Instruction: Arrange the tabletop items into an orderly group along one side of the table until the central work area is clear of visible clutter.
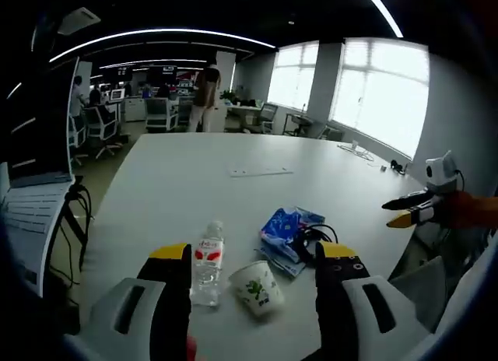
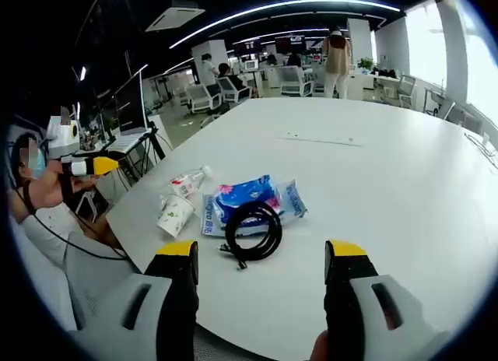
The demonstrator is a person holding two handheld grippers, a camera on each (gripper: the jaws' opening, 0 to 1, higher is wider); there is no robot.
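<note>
A small clear water bottle [image 1: 208, 264] stands near the table's edge, and a paper cup [image 1: 257, 289] lies on its side beside it. Behind them are blue plastic packets [image 1: 282, 227] with a coiled black cable [image 1: 310, 238] partly on top. My left gripper [image 1: 254, 254] hovers open just short of the cup and bottle. In the right gripper view the cable [image 2: 274, 230] is nearest, on the packets [image 2: 243, 196], with the cup [image 2: 174, 214] and bottle [image 2: 187, 182] to the left. My right gripper [image 2: 262, 250] is open and holds nothing. Each gripper also appears in the other's view: right gripper [image 1: 416, 209], left gripper [image 2: 89, 166].
The large white table [image 1: 233, 155] stretches far ahead, with a thin white strip [image 1: 261, 172] lying mid-table. An open laptop [image 1: 35, 194] sits on a stand to the left. A person [image 2: 43, 194] sits at the table edge. Office chairs [image 1: 99, 127] and people stand at the back.
</note>
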